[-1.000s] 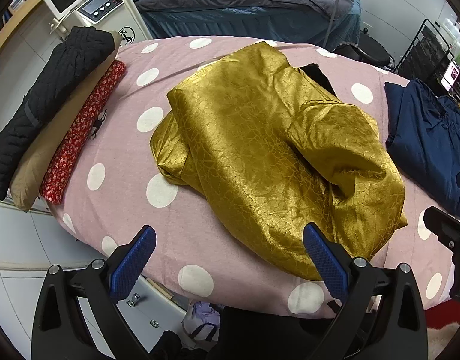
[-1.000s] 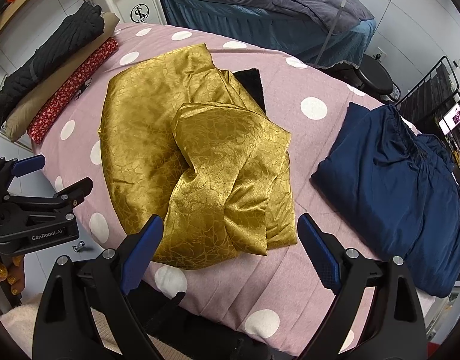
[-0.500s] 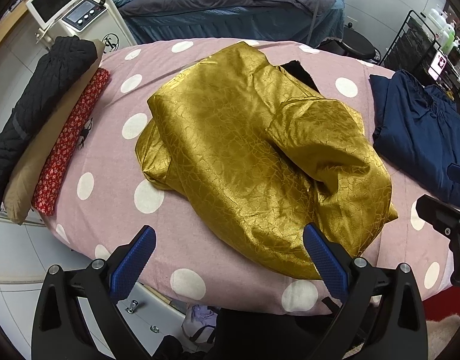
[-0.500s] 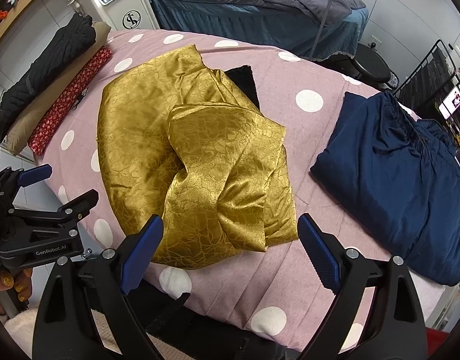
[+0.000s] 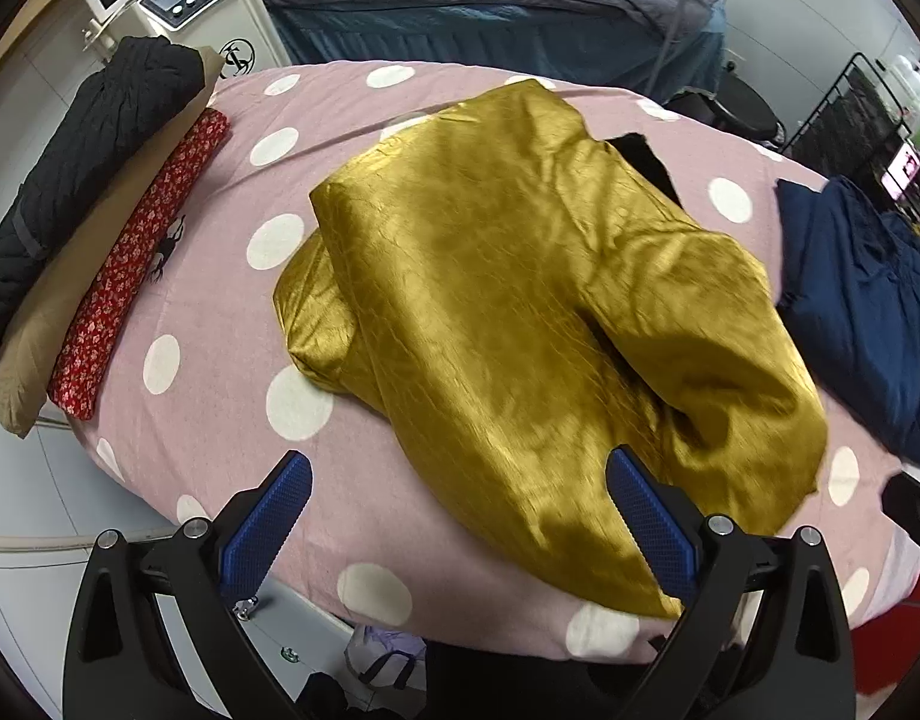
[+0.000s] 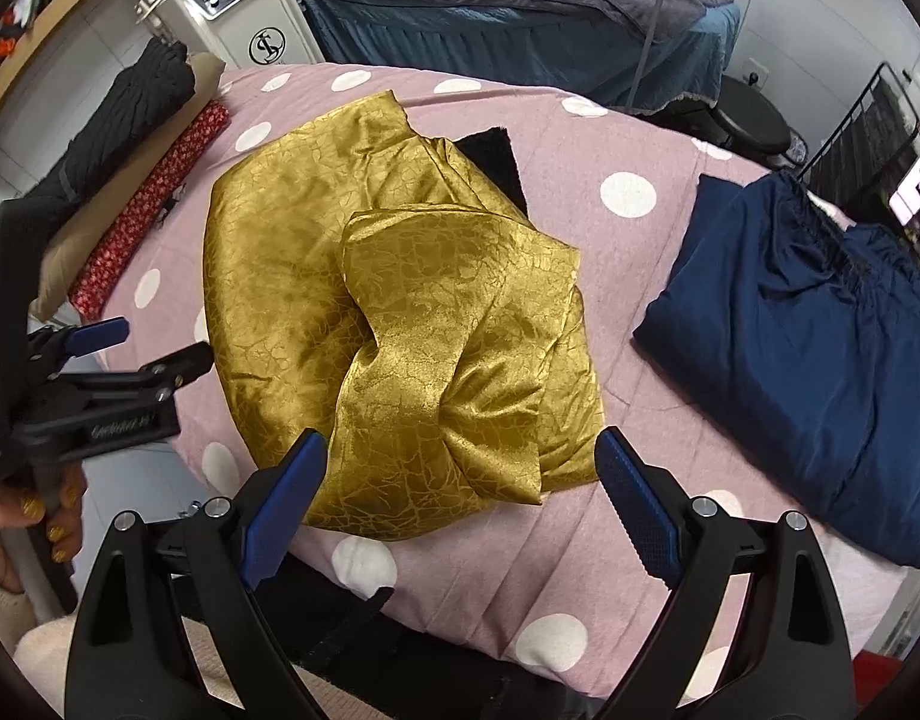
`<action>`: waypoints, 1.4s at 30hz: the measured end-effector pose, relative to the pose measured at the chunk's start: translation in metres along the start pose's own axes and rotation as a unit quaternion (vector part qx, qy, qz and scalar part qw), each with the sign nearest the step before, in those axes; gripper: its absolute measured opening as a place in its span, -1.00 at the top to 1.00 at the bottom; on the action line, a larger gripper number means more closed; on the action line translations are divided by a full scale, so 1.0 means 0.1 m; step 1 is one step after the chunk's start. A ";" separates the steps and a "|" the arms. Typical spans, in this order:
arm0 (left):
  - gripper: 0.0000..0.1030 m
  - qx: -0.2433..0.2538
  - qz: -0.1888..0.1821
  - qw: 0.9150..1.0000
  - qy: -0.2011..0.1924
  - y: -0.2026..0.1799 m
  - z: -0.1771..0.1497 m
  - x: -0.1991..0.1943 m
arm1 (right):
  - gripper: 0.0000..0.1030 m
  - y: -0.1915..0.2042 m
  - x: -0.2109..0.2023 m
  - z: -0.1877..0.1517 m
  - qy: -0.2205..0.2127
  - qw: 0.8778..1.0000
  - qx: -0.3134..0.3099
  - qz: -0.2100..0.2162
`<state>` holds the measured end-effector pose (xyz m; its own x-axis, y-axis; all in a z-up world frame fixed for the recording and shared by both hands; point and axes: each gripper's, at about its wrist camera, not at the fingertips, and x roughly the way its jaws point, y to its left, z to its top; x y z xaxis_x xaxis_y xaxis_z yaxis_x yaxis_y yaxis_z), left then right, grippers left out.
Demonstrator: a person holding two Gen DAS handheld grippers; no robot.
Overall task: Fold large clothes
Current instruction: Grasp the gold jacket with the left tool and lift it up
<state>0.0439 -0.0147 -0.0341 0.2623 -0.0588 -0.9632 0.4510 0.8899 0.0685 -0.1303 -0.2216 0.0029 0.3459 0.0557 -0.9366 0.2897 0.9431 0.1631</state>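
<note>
Gold garment (image 6: 394, 324) lay bunched mid-counter (image 6: 628, 276), pink polka-dot cover; black patch peeked from under far edge. Bare cover ringed garment; near counter edge just below both tongs. Navy clothes (image 6: 802, 324) apart on right; rolled black, tan, red fabrics (image 5: 100, 228) along left edge. Left tongs (image 5: 457, 531) spread, empty. Right tongs (image 6: 460, 501) spread, empty. Left tool's label blurred, unreadable.

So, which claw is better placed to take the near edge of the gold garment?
Probably the left claw: open, with the gold garment edge between its fingers.
</note>
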 end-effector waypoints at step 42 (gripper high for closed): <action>0.73 0.006 -0.025 0.989 0.144 0.77 -0.62 0.85 | -0.74 -1.10 1.17 -0.26 0.098 0.957 0.239 0.129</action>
<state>0.0485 0.0769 -0.1270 -0.0138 0.0310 -0.9994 0.4684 0.8833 0.0209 -0.1449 -0.3102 -0.1327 0.2992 0.3709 -0.8791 0.6093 0.6348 0.4752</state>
